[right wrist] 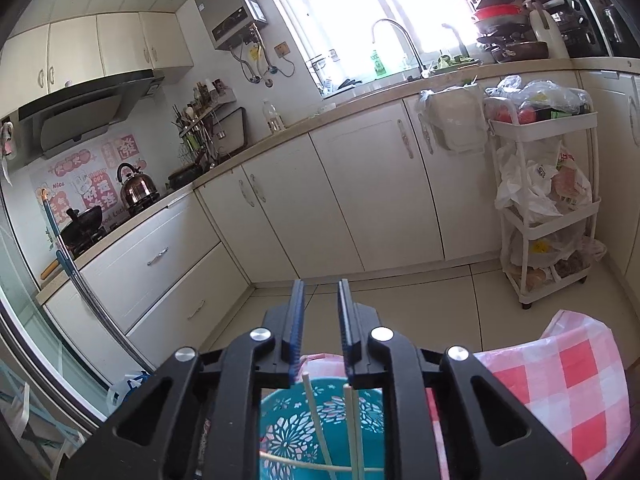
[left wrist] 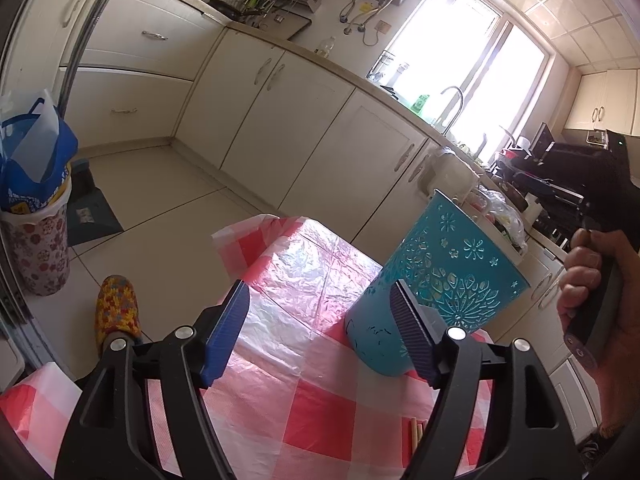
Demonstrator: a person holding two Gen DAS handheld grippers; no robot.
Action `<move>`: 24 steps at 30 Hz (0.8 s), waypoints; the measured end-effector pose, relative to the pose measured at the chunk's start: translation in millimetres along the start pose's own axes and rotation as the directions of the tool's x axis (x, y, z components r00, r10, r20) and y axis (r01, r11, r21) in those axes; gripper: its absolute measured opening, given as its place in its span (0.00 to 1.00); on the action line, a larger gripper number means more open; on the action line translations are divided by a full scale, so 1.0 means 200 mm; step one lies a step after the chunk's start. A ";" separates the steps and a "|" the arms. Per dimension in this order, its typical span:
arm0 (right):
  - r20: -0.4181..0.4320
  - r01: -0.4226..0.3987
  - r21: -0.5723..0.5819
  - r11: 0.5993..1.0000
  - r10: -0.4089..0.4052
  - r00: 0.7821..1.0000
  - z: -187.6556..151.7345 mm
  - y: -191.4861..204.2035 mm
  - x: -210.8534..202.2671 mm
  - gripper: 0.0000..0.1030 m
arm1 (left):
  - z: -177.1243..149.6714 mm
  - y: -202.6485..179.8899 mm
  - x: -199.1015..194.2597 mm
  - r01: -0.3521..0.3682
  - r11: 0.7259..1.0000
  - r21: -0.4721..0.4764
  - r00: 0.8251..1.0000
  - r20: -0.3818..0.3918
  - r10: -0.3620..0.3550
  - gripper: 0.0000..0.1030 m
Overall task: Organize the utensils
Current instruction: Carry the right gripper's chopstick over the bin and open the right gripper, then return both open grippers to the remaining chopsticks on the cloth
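A teal perforated utensil holder stands on the table with the red-and-white checked cloth. My left gripper is open, its right finger close beside the holder's base. The ends of some wooden chopsticks lie on the cloth below it. In the right wrist view the holder is right under my right gripper. Two pale chopsticks stand inside it. The right gripper's jaws are slightly apart, above the stick tops, holding nothing.
Cream kitchen cabinets and a counter with a sink tap run behind. A white trolley with bags stands at the right. A flowered bin with a blue bag and a slippered foot are on the floor left.
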State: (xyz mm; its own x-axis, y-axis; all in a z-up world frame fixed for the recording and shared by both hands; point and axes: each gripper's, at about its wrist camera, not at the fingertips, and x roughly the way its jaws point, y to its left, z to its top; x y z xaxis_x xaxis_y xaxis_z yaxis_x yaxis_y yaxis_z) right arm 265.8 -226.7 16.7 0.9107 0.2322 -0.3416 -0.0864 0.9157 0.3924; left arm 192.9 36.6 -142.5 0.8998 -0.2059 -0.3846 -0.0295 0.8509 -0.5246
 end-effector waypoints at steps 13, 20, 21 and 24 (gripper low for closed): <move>-0.451 0.121 -0.011 0.993 -0.113 0.885 -0.98 -0.27 -0.38 0.15 | -0.01 -0.04 0.00 0.011 0.999 0.038 0.997 -0.078 -0.008 0.68; -0.500 0.083 -0.078 0.993 -0.111 0.859 -1.10 -0.19 -0.35 0.15 | -0.11 -0.12 -0.12 0.067 0.991 0.114 0.980 -0.197 -0.043 0.69; -0.508 0.080 -0.104 0.991 -0.122 0.853 -1.11 -0.18 -0.34 0.15 | -0.12 -0.13 -0.14 0.073 0.990 0.123 0.976 -0.211 -0.046 0.69; -0.489 0.077 -0.220 0.972 -0.178 0.854 -1.16 -0.12 -0.35 0.15 | -0.17 -0.20 -0.16 0.096 0.981 0.171 0.965 -0.258 -0.049 0.69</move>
State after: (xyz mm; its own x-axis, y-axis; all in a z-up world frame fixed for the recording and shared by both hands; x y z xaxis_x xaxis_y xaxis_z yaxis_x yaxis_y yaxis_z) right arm 110.3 -189.8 -166.4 0.5957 0.1955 -0.7790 -0.1026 0.9805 0.1675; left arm 149.4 -7.8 -135.0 0.7574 -0.3651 -0.5413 0.1316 0.8974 -0.4212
